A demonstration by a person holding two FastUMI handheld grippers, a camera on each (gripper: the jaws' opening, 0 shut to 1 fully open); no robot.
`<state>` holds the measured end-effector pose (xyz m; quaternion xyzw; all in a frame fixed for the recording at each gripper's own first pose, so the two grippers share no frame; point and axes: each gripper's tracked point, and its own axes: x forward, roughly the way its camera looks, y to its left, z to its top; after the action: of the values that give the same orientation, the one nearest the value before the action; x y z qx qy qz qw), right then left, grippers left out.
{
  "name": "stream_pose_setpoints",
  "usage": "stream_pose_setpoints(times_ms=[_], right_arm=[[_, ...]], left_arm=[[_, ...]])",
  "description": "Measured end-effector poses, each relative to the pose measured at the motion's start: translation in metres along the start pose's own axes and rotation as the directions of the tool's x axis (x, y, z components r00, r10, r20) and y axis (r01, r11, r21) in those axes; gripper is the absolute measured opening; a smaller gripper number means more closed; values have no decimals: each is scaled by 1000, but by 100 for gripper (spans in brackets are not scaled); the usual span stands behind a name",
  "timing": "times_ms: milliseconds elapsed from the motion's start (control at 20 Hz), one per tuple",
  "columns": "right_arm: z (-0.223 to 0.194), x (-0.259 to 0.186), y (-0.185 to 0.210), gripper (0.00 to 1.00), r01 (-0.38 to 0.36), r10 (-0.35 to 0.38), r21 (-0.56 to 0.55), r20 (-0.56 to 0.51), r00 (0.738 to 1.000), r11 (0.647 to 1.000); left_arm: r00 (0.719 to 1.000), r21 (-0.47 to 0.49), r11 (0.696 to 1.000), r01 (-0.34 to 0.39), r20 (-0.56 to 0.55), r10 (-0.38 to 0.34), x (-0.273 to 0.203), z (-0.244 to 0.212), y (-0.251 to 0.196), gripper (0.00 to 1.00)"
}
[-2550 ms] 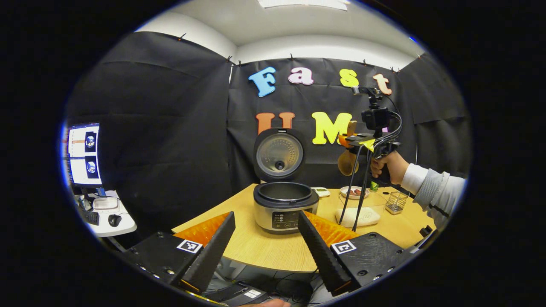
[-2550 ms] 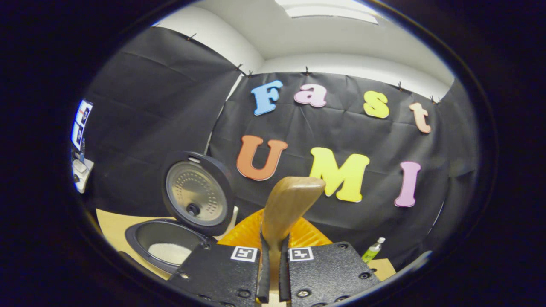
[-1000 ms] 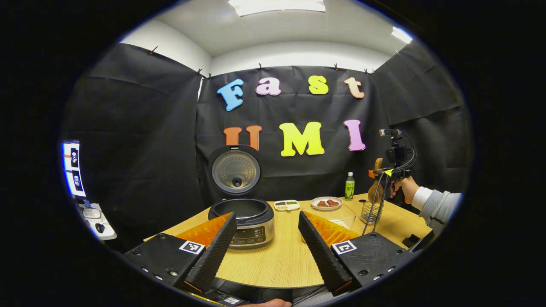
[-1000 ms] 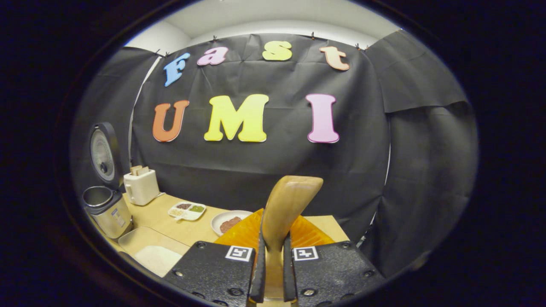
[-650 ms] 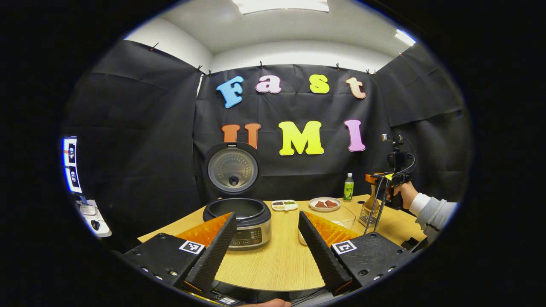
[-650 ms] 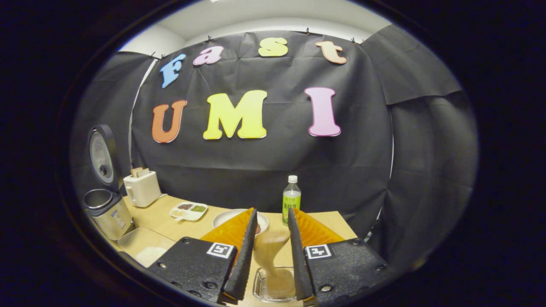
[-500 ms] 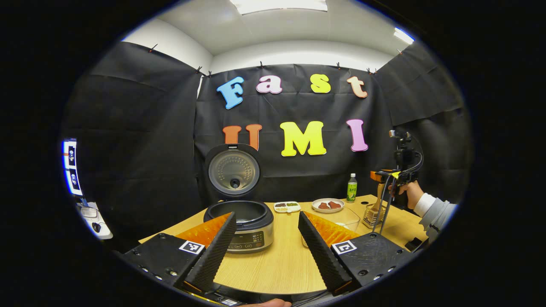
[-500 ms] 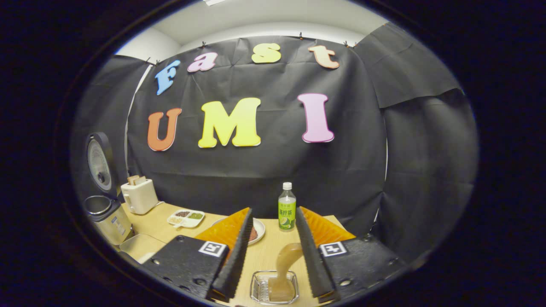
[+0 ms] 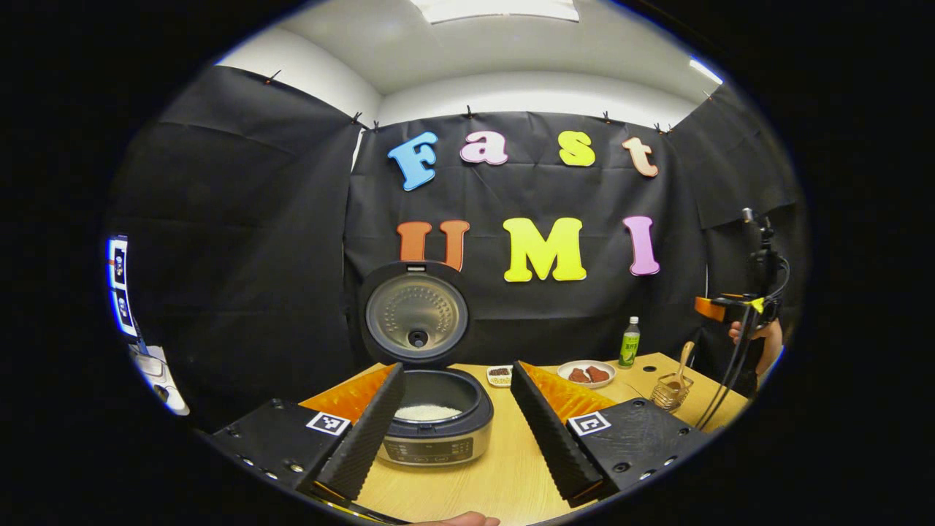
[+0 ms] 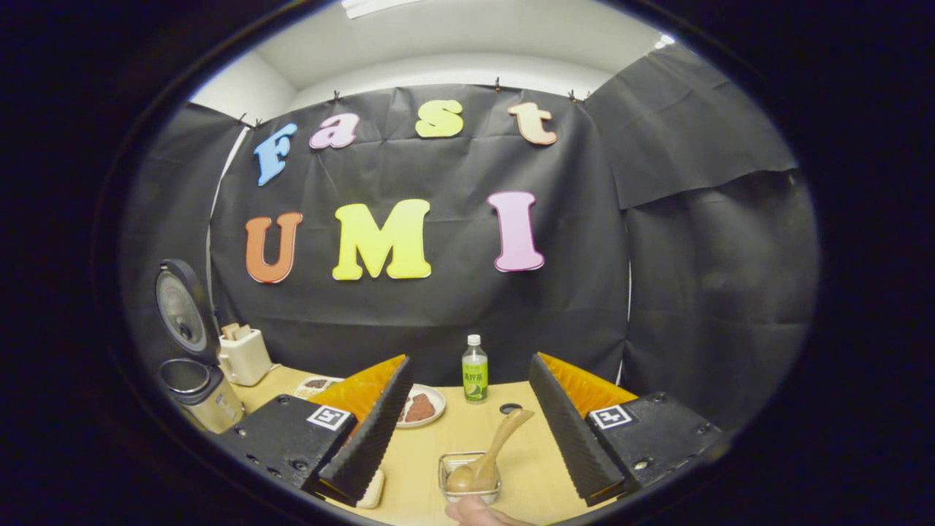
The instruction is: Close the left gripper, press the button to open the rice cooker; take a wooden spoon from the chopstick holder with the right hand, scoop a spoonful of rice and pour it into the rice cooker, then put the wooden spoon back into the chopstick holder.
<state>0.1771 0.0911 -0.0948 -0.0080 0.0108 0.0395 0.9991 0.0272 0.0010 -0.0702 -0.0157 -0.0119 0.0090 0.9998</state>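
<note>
Bench (image 10: pixel 438 438): wooden spoon (image 10: pixel 491 453) leans bowl-down in chopstick holder (image 10: pixel 470 478), job looks done. Right hand-held gripper (image 10: pixel 467 431) fingers apart above it; left hand-held gripper (image 9: pixel 456 416) apart, framing open rice cooker (image 9: pixel 436 431).

A recording booth dressed up as a kitchen: black cloth wall (image 10: pixel 438 314) pinned up all round under a white ceiling, a wooden surface (image 9: pixel 504 475) carrying a rice cooker (image 9: pixel 431 416), toaster (image 10: pixel 243 356), food plate (image 10: pixel 420 406) and drink bottle (image 10: pixel 475 369), and a computer monitor (image 9: pixel 119 285) glowing off to the side.
</note>
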Motion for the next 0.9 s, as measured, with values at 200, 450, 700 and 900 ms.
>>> stream_pose_setpoints(times_ms=[200, 450, 700, 900], right_arm=[[21, -52, 12, 100, -34, 34, 20, 3, 999, 999], [45, -107, 26, 100, -149, 146, 58, 61, 987, 987], [44, -131, 20, 100, -213, 209, 36, 96, 973, 976], [13, -140, 24, 100, -265, 261, 125, 49, 964, 956]], left_arm=[[998, 1, 998, 63, 7, -63, 34, 27, -9, 94], [996, 81, 996, 29, 79, -36, 77, 85, 16, 95], [988, 8, 1000, -23, 150, 21, 127, 138, 45, 96], [978, 12, 997, -83, 191, 79, 177, 151, 70, 96]])
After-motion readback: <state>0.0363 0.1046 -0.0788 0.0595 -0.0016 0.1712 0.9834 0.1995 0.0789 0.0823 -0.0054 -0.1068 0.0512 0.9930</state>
